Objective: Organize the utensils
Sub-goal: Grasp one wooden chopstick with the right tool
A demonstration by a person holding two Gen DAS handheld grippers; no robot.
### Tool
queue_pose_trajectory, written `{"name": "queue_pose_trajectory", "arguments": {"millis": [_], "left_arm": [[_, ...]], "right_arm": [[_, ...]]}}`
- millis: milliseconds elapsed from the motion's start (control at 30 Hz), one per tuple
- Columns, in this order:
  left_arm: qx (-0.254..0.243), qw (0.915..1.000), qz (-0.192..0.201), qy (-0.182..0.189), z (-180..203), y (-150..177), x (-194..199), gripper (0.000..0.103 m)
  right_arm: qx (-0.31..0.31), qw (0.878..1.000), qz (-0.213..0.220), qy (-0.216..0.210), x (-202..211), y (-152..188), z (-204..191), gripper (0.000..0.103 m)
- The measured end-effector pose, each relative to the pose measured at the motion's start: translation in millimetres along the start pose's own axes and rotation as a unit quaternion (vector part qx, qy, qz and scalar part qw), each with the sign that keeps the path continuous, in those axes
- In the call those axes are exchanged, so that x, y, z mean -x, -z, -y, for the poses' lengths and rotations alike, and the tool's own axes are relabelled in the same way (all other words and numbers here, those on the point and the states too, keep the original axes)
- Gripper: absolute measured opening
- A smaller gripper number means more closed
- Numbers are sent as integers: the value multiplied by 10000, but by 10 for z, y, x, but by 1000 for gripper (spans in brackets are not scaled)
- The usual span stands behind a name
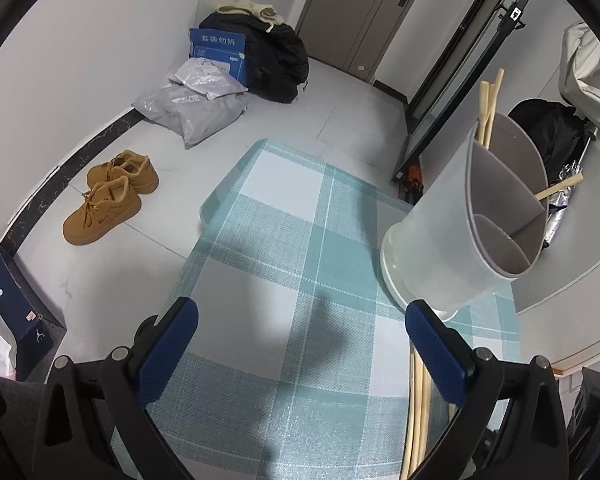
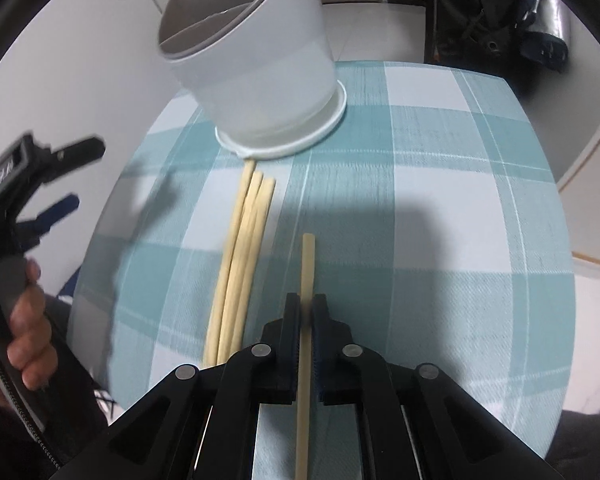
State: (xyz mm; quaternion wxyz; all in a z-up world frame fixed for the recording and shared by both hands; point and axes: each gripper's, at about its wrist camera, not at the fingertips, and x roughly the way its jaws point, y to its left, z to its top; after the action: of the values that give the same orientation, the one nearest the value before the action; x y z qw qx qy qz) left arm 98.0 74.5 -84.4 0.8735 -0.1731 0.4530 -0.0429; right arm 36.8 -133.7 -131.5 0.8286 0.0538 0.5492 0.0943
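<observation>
Chopstick in grip: single chopstick [image 2: 308,264] is pinched between the right gripper [image 2: 307,308] pads, shaft running straight ahead to 12 o'clock along the fingers. Likely held in line so it can be tipped end-first into the holder.
Right gripper: jaws closed down to the stick's width, nothing else in them. Grip sits well back from the far tip, so a long end is free to lead in.
Loose chopsticks: bundle of loose chopsticks [image 2: 240,264] lies flat on the cloth just beside the held one, at its 9 o'clock, far ends touching or nearly touching the holder's base. Judged as the remaining pile, parked near the holder to keep each trip short.
Holder: utensil holder [image 2: 256,76] stands on the table at 11 o'clock from the right gripper. Inside walls split it into compartments; chopsticks already in holder [image 1: 488,108] lean out of the far one, and one more pokes out at the holder's 3 o'clock side in the left view.
Left gripper: left gripper [image 1: 302,344] jaws wide apart, gripping nothing, hovering over the cloth with the holder at its 1 o'clock. Probably waiting clear, or placed to steady the holder.
Table: checked tablecloth [image 2: 440,208] covers the table.
Progress: judged partway, some sticks stowed, several still out.
</observation>
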Motion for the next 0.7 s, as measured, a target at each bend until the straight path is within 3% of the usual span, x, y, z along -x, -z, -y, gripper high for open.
{"name": "queue_pose_trajectory", "arguments": {"millis": [367, 433, 500, 700], "left_arm": [[-373, 9992, 69, -109, 48, 70, 40, 102], [-478, 9987, 53, -172, 54, 112, 38, 102], [-634, 9978, -22, -201, 90, 176, 16, 102], [-1166, 9923, -396, -117, 271, 361, -64, 102]], "right_arm": [[514, 9984, -57, 235, -119, -224, -93, 13], [484, 9986, -103, 161, -152, -306, -117, 14], [493, 9986, -166, 64, -184, -358, -140, 5], [7, 9990, 62, -447, -73, -447, 41, 5]]}}
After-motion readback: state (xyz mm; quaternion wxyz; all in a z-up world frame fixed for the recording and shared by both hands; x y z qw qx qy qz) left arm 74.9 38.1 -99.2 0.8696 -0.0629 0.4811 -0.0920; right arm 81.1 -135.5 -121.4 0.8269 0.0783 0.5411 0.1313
